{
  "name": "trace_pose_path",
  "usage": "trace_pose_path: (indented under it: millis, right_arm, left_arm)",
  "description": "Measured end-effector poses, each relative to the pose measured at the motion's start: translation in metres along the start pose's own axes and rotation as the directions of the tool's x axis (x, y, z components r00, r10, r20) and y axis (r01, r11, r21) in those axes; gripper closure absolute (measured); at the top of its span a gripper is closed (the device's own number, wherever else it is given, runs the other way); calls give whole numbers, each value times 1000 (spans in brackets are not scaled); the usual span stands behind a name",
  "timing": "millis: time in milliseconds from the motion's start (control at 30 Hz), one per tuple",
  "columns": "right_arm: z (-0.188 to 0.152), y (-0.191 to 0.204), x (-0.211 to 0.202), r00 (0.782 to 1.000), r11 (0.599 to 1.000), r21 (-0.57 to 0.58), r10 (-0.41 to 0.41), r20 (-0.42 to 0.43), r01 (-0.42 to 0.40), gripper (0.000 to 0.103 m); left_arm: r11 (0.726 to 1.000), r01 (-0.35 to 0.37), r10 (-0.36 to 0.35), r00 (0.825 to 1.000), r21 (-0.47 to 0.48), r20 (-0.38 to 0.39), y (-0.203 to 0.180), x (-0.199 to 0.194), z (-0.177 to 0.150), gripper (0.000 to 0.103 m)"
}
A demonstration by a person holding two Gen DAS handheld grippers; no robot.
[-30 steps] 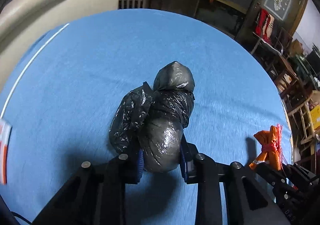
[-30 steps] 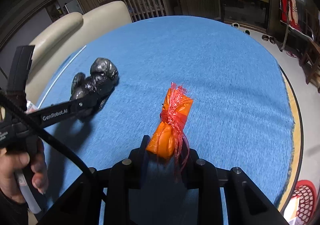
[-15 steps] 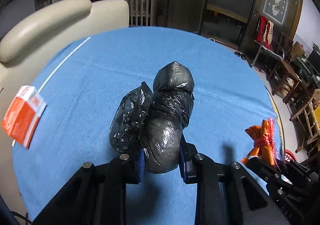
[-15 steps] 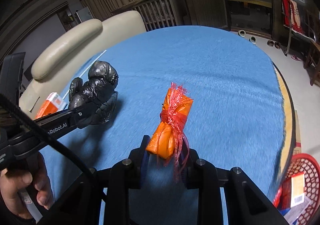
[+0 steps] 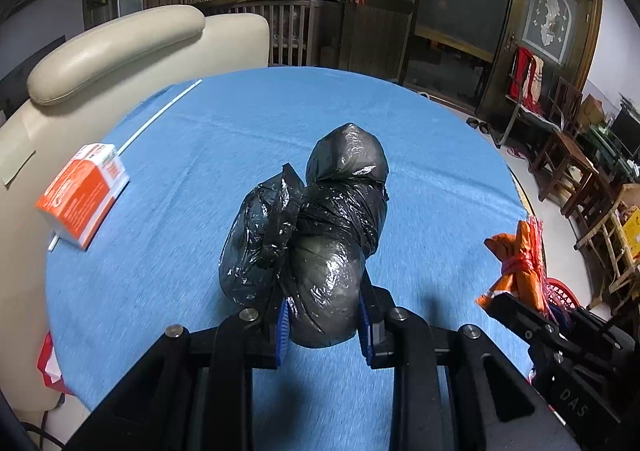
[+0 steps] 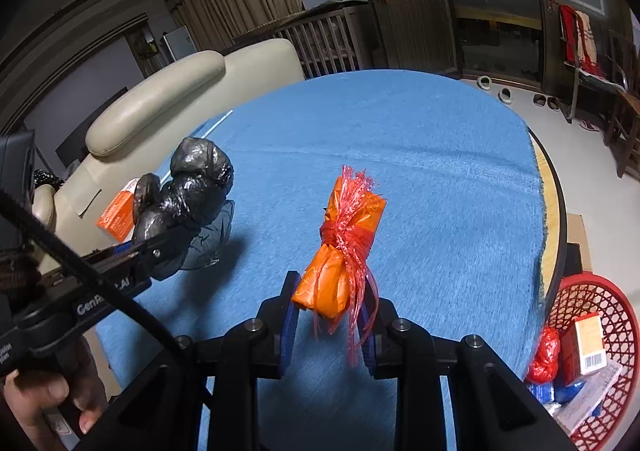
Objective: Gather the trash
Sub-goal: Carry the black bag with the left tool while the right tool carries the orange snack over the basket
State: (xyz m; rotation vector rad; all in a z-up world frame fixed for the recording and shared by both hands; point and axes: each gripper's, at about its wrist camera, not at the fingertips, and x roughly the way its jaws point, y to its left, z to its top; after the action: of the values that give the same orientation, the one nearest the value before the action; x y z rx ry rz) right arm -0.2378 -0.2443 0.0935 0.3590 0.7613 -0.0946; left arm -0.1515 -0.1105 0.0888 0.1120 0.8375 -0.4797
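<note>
Left gripper [image 5: 323,325]: jaws part-way open and clamped on the near lobe of a black bag [image 5: 316,243], blue pads [image 5: 283,325] pressed to both its sides; bundle reaching from between the fingers toward 12 o'clock, a second lobe bulging out at 10 o'clock, all held up over the blue table [image 5: 200,155]. Right gripper [image 6: 329,325]: jaws likewise partly closed, gripping the lower end of an orange packet [image 6: 344,247] tied with red net [image 6: 352,247], loose red strands trailing down past the right pad; packet tilted up toward 1 o'clock, clear of the cloth. Seen from the right wrist: left gripper [image 6: 168,245] with its bag at 9 o'clock, gripped by a hand [image 6: 44,407] at 7 o'clock. Seen from the left wrist: right gripper [image 5: 516,301] with the packet at 3 o'clock. Orange carton [image 5: 82,199] lying at the table's edge at 9 o'clock of the left gripper, well apart from the bag. Red basket [image 6: 600,291] on the floor below the table rim at 4 o'clock of the right gripper, holding a red bag [image 6: 545,355], a carton with a barcode [image 6: 586,345] and other scraps. Cream sofa [image 5: 120,47] beyond the table at 10 o'clock.
</note>
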Motion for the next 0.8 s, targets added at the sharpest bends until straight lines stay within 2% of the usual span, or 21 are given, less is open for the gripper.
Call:
trace_pose_path:
  millis: [467, 800]
  right_arm:
    - [-19, -10, -8, 1000, 1000, 30, 1, 8, -1, 75]
    - [-27, -26, -20, 999, 997, 74, 8, 36, -11, 75]
  left_arm:
    - [999, 19, -19, 1000, -26, 0, 1, -12, -30, 74]
    - [999, 27, -26, 999, 38, -20, -25, -15, -42, 74]
